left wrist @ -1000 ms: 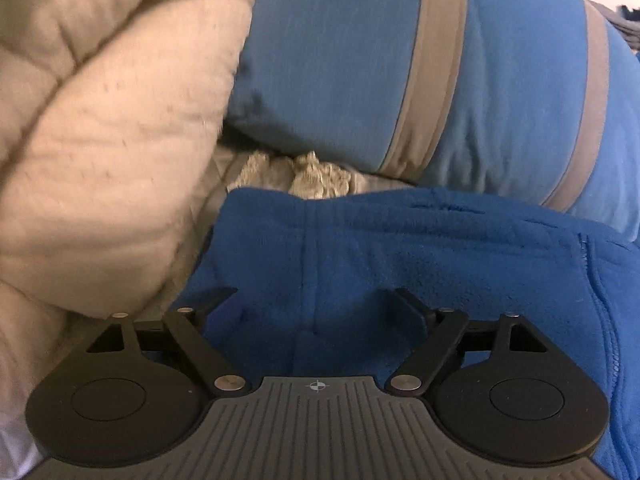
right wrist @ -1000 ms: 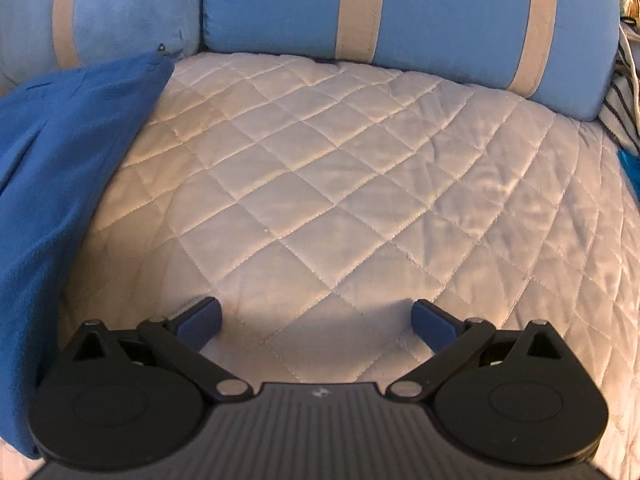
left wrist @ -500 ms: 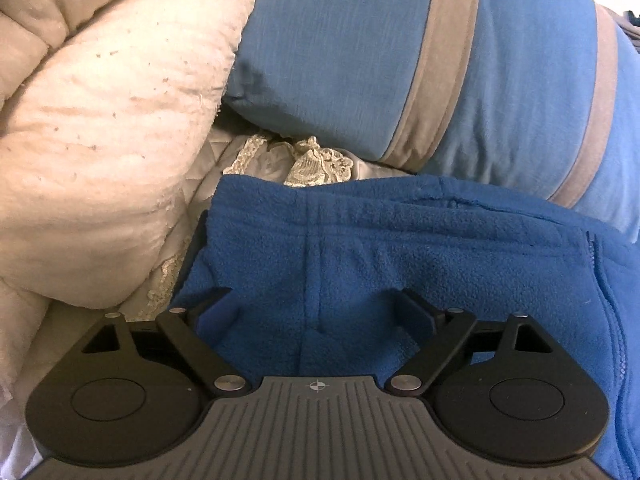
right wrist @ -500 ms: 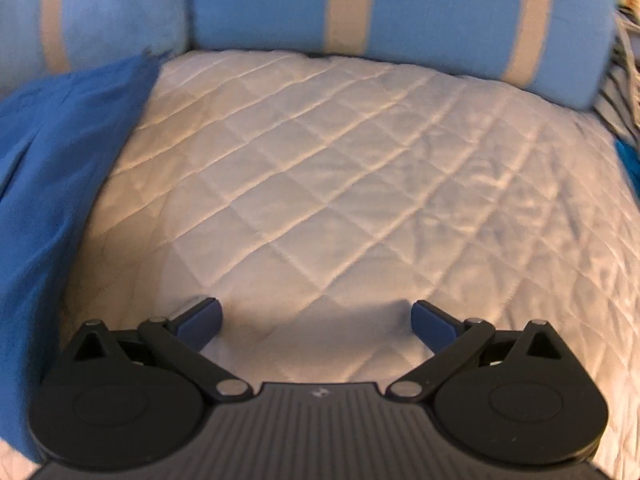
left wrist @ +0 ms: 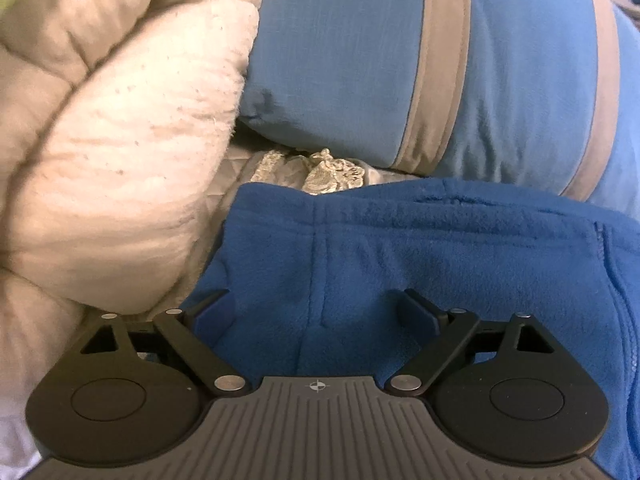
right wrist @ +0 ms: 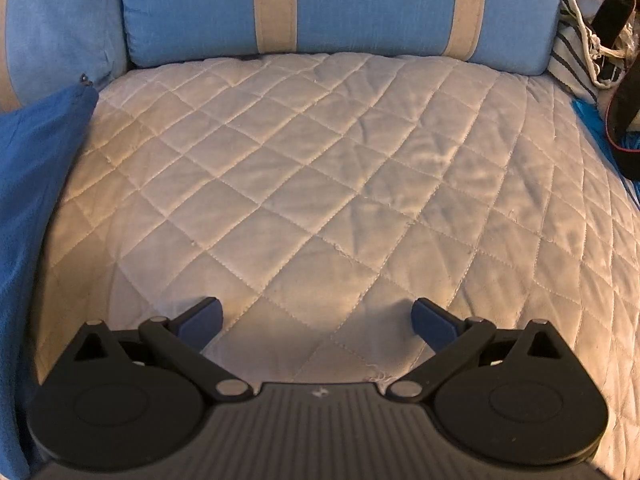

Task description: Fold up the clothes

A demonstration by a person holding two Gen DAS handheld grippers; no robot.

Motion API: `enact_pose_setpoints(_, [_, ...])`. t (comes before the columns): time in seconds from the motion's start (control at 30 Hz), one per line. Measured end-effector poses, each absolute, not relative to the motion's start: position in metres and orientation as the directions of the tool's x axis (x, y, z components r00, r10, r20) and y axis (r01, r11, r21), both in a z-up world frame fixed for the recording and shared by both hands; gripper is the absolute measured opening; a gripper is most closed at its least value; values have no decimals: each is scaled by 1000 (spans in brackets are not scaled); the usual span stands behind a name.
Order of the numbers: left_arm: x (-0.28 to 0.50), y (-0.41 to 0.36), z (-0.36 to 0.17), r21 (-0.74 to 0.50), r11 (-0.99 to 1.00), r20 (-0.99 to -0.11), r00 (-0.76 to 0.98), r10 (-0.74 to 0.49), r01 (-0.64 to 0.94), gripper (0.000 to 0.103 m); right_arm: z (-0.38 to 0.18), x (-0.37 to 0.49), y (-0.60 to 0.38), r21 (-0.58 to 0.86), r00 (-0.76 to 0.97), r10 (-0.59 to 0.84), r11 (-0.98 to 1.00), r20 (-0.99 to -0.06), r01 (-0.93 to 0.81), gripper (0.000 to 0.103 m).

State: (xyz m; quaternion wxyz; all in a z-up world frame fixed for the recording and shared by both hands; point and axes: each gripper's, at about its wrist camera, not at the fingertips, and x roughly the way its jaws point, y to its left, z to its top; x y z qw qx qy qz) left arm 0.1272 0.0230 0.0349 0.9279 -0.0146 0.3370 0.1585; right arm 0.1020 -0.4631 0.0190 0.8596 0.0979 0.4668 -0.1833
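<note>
Left gripper point(left wrist: 316, 312) edged nearer, blue fleece garment point(left wrist: 440, 256) rumpled, seamed

The fleece garment point(left wrist: 420, 264) lies on the quilted cover point(right wrist: 320, 184) along its left edge, with the left claw point(left wrist: 316, 312) over it and the comforter point(left wrist: 112, 140) bunched to its left. Behind the garment, along the cover's back edge, sit the striped cushions point(right wrist: 340, 8). The right claw point(right wrist: 316, 316) hangs over the cover's front middle, the garment well to its left.

blue fleece garment point(left wrist: 420, 264), folded flat, hem seam facing up
</note>
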Motion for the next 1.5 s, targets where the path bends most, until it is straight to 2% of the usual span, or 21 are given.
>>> enact_pose_setpoints(0.13, [114, 9, 52, 122, 931, -587, 731, 348, -344, 91, 19, 101, -463, 2, 500, -224, 912, -836, 411, 103])
enact_pose_setpoints(0.3, [105, -31, 70, 10, 971, -550, 809, 206, -240, 91, 19, 103, -461, -4, 499, -231, 910, -835, 414, 103])
enact_pose_setpoints(0.47, [115, -86, 71, -7, 991, -531, 841, 107, -131, 91, 18, 103, -461, -7, 501, -234, 911, -833, 413, 103])
enact_pose_setpoints(0.7, [144, -121, 24, -53, 997, -538, 842, 26, -64, 93, 19, 103, -461, -11, 498, -236, 911, -834, 413, 103])
enact_pose_setpoints(0.87, [165, -129, 8, 9, 999, -617, 786, 43, -48, 103, 20, 106, -460, -19, 485, -243, 907, -840, 422, 103])
enact_pose_setpoints(1.0, [182, -118, 2, -33, 999, -692, 722, 7, -42, 103, 20, 106, -459, -21, 478, -248, 902, -842, 431, 103])
enact_pose_setpoints(1.1, [188, -120, 0, -6, 999, -717, 697, 21, -37, 103, 20, 106, -459, -17, 478, -243, 903, -844, 429, 103])
enact_pose_setpoints(1.33, [185, -134, 0, 57, 997, -697, 713, 74, -48, 103, 22, 104, -460, -15, 471, -224, 913, -853, 407, 103])
enact_pose_setpoints(1.5, [180, -145, 2, 102, 993, -678, 726, 115, -62, 103, 25, 101, -467, 5, 462, -152, 947, -874, 320, 103])
